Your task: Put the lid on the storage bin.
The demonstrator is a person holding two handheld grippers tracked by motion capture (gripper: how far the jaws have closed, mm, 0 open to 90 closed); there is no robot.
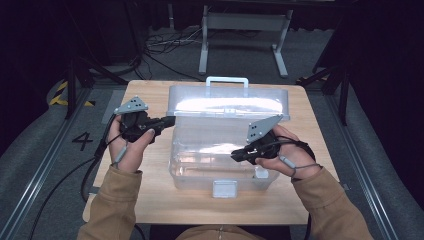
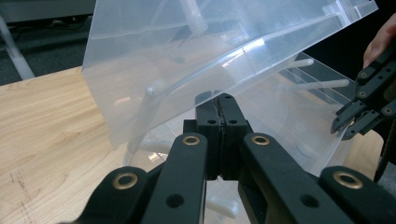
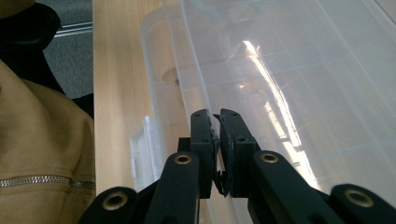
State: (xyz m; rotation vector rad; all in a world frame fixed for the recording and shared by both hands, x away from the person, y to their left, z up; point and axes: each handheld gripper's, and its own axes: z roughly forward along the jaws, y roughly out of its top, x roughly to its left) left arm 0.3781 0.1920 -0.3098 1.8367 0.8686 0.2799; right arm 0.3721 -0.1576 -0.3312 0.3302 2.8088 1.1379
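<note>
A clear plastic storage box point(image 1: 176, 167) stands on the wooden table point(image 1: 150, 200). Its lid point(image 1: 230, 102) is tilted up at the back, with a white handle point(image 1: 227, 80) on top. My left gripper point(image 1: 172, 120) is at the box's left side, jaws shut. In the left gripper view its tips point(image 2: 219, 100) sit right under the lid's lower edge point(image 2: 261, 70); I cannot tell if they touch it. My right gripper point(image 1: 234, 156) hovers over the box's right inside. Its jaws point(image 3: 217, 114) are pressed nearly together above the front wall, with nothing clearly between them.
A white latch point(image 1: 224, 188) hangs at the middle of the box's front wall. The person's tan sleeves point(image 1: 117, 200) come in from the table's near edge. A metal stand point(image 1: 245, 30) and cables lie on the floor beyond the table.
</note>
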